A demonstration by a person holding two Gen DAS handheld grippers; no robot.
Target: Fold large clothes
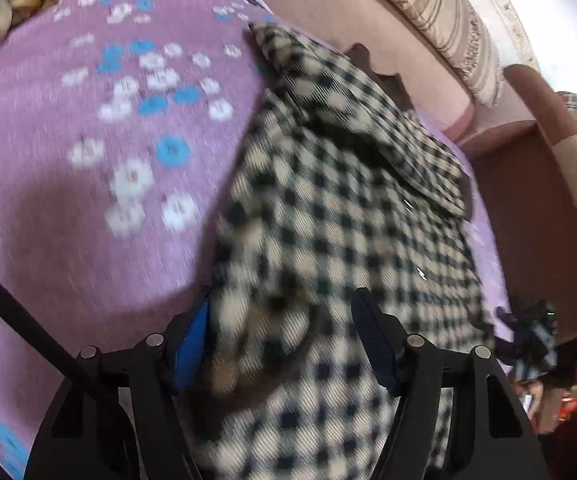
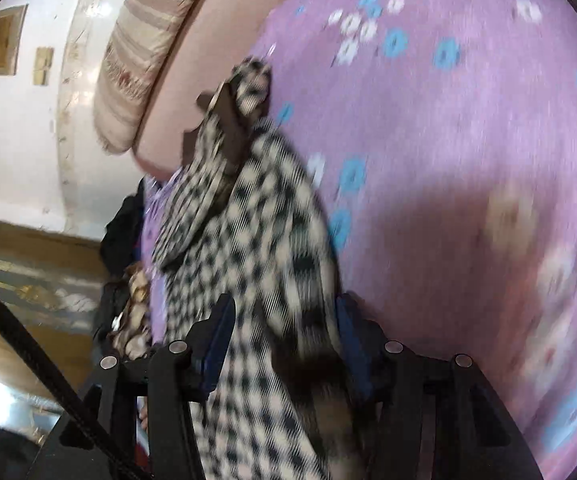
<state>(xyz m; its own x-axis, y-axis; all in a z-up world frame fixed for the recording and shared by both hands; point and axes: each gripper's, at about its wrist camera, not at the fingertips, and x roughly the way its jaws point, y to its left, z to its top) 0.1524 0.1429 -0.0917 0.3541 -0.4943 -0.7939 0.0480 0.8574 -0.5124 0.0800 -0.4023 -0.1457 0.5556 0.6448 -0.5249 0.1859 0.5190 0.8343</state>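
A large black-and-cream checked garment (image 1: pixel 328 208) lies on a purple flowered bedspread (image 1: pixel 88 160). Its far end has a dark brown lining showing. My left gripper (image 1: pixel 284 332) has a bunched fold of the checked cloth between its blue-padded fingers (image 1: pixel 192 344). The fingers stand well apart around the thick cloth. In the right wrist view the same garment (image 2: pixel 248 220) runs away from the camera, and my right gripper (image 2: pixel 284 328) holds a bundle of it between its fingers (image 2: pixel 220 332). Both views are blurred by motion.
A pink sofa back with a striped cushion (image 1: pixel 448 20) borders the bedspread. The other gripper (image 1: pixel 536 336) shows at the right edge of the left wrist view. A white wall (image 2: pixel 16 140) and a wooden floor (image 2: pixel 4 344) lie to the left in the right wrist view.
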